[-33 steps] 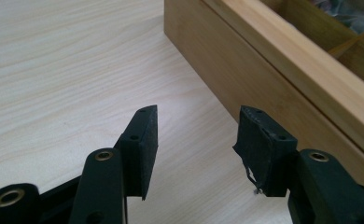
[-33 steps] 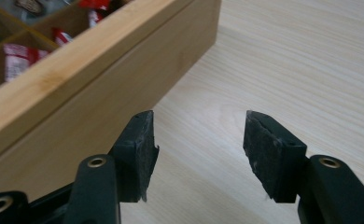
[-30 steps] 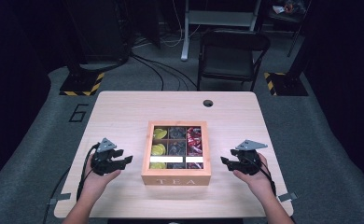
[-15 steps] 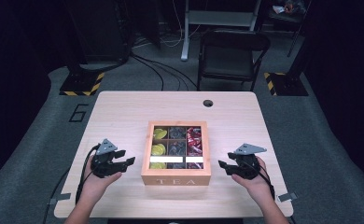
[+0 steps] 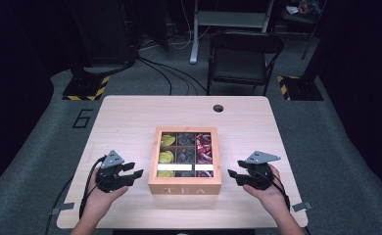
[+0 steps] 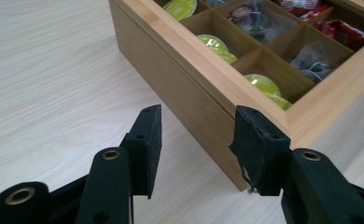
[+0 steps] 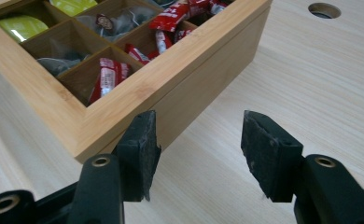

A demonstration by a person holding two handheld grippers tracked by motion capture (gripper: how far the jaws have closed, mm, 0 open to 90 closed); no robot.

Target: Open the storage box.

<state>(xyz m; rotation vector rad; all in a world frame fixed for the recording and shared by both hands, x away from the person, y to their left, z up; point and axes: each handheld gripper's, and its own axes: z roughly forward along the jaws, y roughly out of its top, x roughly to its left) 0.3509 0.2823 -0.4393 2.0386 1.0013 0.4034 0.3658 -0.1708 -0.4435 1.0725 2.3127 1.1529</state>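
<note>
Setting: dark studio floor with a folding chair (image 5: 244, 56) and cables beyond a pale wooden table (image 5: 130, 117) with a round cable hole (image 5: 218, 108) near its far edge.

Tea box: wooden tea box (image 5: 184, 161) marked TEA is seen at the middle of the table, nearer the person's edge; its lid appears to be shut, with a clear pane over nine compartments.

Contents: yellow-green capsules (image 6: 263, 83) are kept in the left column, grey sachets (image 6: 313, 63) in the middle one, red packets (image 7: 108, 74) in the right one.

Left tongs: left tongs (image 5: 132, 174) are held just beside the box's left wall, near its front corner; the jaws have just been closing, part open, with nothing gripped and only the box corner seen beyond the gap.

Right tongs: right tongs (image 5: 234, 175) are held level near the box's right front corner, jaws part open and empty, apart from the wood.

Step in hand (judged): both tongs are being brought to the box's sides, probably to take hold of the lid or the box.

Good practice: the pads are best set squarely on the wood at matching height on both sides; if the lid is to be raised, the seam line under the lid frame should be met, and both sides lifted evenly so that the box is not dragged or tipped.
</note>
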